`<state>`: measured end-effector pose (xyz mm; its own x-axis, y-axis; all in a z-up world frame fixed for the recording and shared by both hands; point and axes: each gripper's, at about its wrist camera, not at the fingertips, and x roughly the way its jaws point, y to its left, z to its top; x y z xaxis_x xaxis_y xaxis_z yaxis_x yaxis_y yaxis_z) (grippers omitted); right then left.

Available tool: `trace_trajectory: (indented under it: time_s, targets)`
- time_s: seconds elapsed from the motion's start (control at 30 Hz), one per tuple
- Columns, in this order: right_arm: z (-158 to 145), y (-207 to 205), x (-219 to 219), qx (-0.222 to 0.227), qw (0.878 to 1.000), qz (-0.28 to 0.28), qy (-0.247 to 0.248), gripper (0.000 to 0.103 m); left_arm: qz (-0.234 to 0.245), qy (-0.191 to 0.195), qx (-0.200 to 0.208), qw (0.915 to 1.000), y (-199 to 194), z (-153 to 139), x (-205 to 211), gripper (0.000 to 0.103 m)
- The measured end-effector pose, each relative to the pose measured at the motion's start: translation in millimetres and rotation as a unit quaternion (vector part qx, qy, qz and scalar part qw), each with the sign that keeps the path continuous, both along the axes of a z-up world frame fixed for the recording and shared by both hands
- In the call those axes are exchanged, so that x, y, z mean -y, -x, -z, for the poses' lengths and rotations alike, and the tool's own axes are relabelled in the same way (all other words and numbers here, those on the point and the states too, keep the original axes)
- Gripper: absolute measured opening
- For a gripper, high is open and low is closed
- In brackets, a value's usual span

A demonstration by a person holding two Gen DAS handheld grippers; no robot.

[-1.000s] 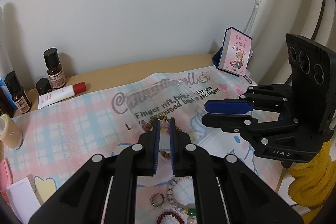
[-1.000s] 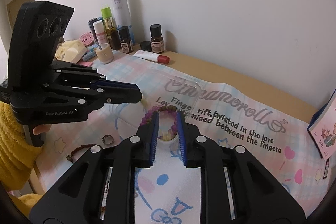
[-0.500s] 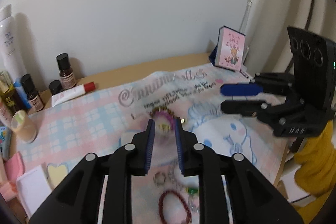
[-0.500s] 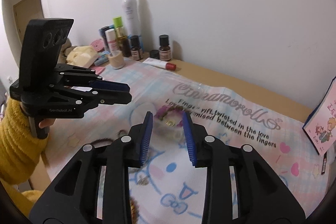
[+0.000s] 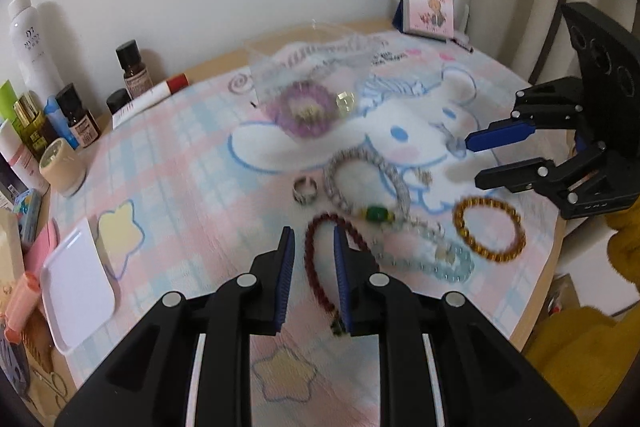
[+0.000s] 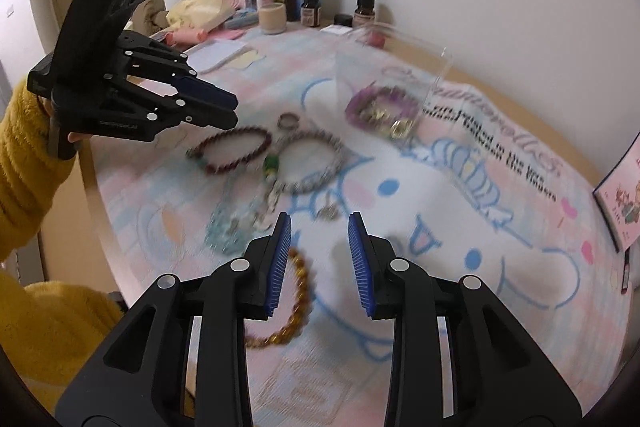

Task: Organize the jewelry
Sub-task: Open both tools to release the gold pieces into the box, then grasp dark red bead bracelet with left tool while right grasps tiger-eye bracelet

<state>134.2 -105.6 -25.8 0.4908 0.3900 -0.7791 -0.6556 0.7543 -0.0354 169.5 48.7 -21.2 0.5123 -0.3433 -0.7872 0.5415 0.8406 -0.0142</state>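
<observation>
Sorting is under way: one purple bracelet (image 5: 306, 111) already lies in the clear bag (image 5: 308, 67) at the far side of the mat (image 5: 180, 163), while the rest are spread near. The left gripper (image 5: 314, 233) hangs just above the dark red bracelet (image 5: 320, 259), jaws slightly apart and empty, one strand seen between them. The right gripper (image 6: 319, 225), jaws apart and empty, is poised over bare mat, the amber bracelet (image 6: 294, 303) just to its left. Next, judged from this, a descent and a closing on one strand are called for.
</observation>
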Motion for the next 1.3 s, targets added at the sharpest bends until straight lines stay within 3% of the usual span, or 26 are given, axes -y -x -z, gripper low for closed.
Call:
trace_trajectory:
  time_s: [0.27, 0.67, 0.8, 0.87, 1.03, 1.3]
  targets:
    - [7, 12, 0, -0.010, 1.000, 0.001, 0.022, 0.029, -0.006, -0.029, -0.016, 0.9994, 6, 14, 4, 0.020]
    - [20, 21, -8, -0.009, 0.998, -0.004, 0.065, 0.029, -0.009, -0.030, -0.012, 0.9995, 11, 19, 6, 0.028]
    - [21, 19, -6, 0.004, 0.997, 0.012, 0.070, 0.015, -0.018, -0.018, -0.015, 0.9996, 11, 19, 3, 0.028]
    - [22, 20, -5, 0.010, 0.997, 0.017, 0.070, 0.009, -0.022, -0.020, -0.010, 0.9995, 12, 20, 4, 0.026]
    - [21, 20, -4, 0.010, 0.998, 0.025, 0.062, 0.008, -0.042, -0.027, 0.003, 0.9988, 14, 20, 0, 0.007]
    - [13, 22, -4, 0.005, 0.999, 0.026, 0.038, 0.008, -0.043, -0.017, 0.013, 0.9989, 23, 17, -4, 0.006]
